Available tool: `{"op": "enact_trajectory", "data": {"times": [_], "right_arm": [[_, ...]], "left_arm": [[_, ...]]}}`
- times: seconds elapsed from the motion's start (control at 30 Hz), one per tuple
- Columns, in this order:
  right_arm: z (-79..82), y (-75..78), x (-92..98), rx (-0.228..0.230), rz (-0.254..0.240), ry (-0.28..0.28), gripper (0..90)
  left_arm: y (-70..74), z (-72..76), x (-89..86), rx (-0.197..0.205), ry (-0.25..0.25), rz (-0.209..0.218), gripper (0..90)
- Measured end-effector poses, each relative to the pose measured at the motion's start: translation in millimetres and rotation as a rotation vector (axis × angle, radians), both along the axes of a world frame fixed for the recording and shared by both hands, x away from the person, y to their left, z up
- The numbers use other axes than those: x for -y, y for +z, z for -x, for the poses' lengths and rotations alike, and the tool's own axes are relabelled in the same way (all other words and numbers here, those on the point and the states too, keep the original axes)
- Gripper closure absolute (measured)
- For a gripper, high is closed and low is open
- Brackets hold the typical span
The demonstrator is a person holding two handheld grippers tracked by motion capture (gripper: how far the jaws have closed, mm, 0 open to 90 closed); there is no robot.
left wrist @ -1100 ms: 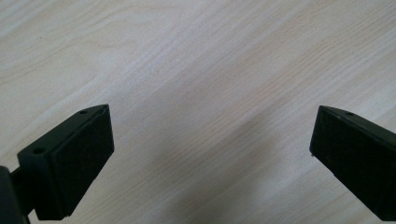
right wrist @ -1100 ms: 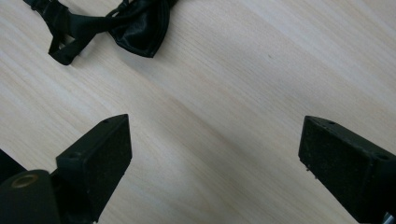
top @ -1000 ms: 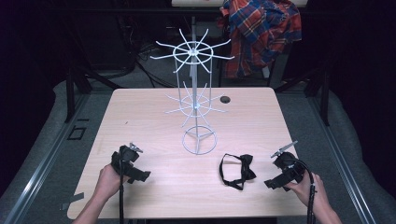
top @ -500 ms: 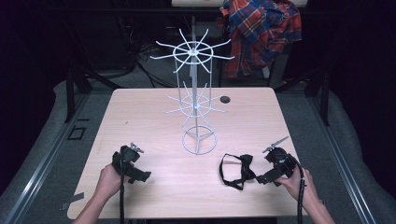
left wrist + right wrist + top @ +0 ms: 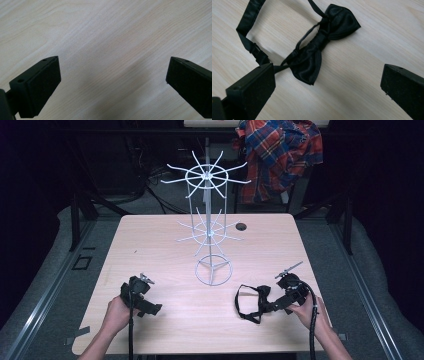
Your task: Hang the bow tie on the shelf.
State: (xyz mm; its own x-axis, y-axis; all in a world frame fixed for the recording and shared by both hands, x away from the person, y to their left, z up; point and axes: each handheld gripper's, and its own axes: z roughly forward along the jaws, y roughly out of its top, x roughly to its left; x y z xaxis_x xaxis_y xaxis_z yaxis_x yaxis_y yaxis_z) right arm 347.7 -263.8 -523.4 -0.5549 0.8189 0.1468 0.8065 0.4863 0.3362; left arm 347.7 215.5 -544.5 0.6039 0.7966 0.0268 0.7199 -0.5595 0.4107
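A black bow tie [image 5: 322, 42] with its neck strap lies on the near right of the wooden table [image 5: 150, 250], in front of the white wire display rack [image 5: 212, 232]. The right gripper [image 5: 327, 90] hovers over it, jaws spread wide and empty. The left gripper [image 5: 112, 87], near left, gapes wide over bare wood, holding nothing.

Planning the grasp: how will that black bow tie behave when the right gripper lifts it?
The bow tie is probably floppy: its thin strap lies slack in a loop, so it should dangle. The satin sheen suggests it may slip between the pads. It looks light, so pushing would likely slide it across the table.
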Motion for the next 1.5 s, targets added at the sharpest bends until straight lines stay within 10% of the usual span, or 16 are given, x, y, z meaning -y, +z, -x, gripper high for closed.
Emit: {"op": "enact_trajectory", "data": {"times": [0.23,0.7,1.5], "right_arm": [[-9.7,-6.1,-12.3,-0.012,-0.005,-0.004,4.8],[-23.9,-17.8,-26.5,-0.062,0.023,-0.042,50.7],[-19.8,-22.7,-38.2,-0.006,0.060,-0.013,72.7]], "left_arm": [[-0.3,0.1,-0.1,-0.003,-0.002,-0.001,0.0],[-2.2,0.1,1.3,-0.014,-0.010,-0.012,0.0],[-4.3,-0.2,2.9,-0.022,-0.008,-0.028,0.0]]}}
